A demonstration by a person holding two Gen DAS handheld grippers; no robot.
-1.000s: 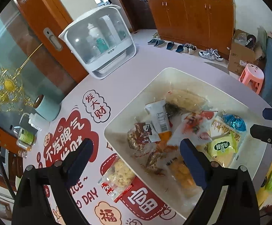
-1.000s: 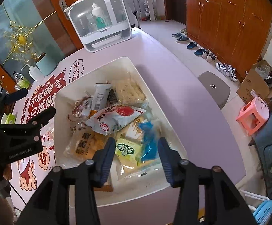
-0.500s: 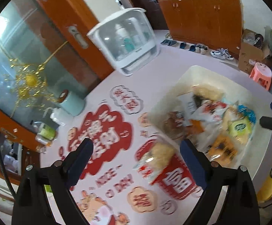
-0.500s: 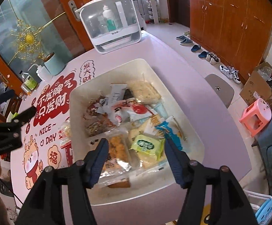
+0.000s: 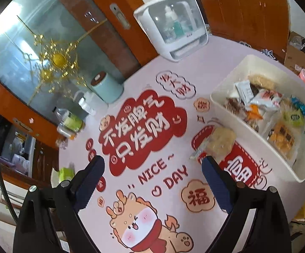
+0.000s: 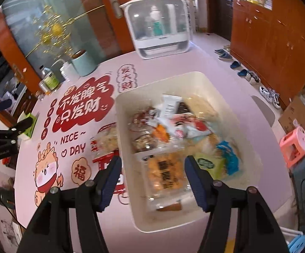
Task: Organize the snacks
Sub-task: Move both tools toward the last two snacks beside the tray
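1. A big cream plastic tub (image 6: 213, 88) sits on the pink table (image 5: 211, 54) with red cartoon pictures on it. In the right wrist view the tub fills the middle of the frame. In the left wrist view it is at the right edge.
2. The tub is full of snack packets (image 6: 173, 124). A clear bag of orange-yellow snacks (image 6: 166, 174) lies at the near end, with a green packet (image 6: 208, 163) and a blue packet (image 6: 228, 150) to its right.
3. One clear bag of pale puffed snacks (image 5: 221, 142) lies on the table just outside the tub, touching its left wall.
4. The left tongs (image 5: 152, 176) are wide open, with nothing between them. They hang over the bare table, at the bottom of the left wrist view.
5. The right tongs (image 6: 152, 176) are partly open and hold nothing. They hang above the near end of the tub.
6. A white box with a clear front (image 6: 158, 29) stands at the far side of the table, top middle. A pale green round tin (image 5: 106, 88) stands to the left of it.
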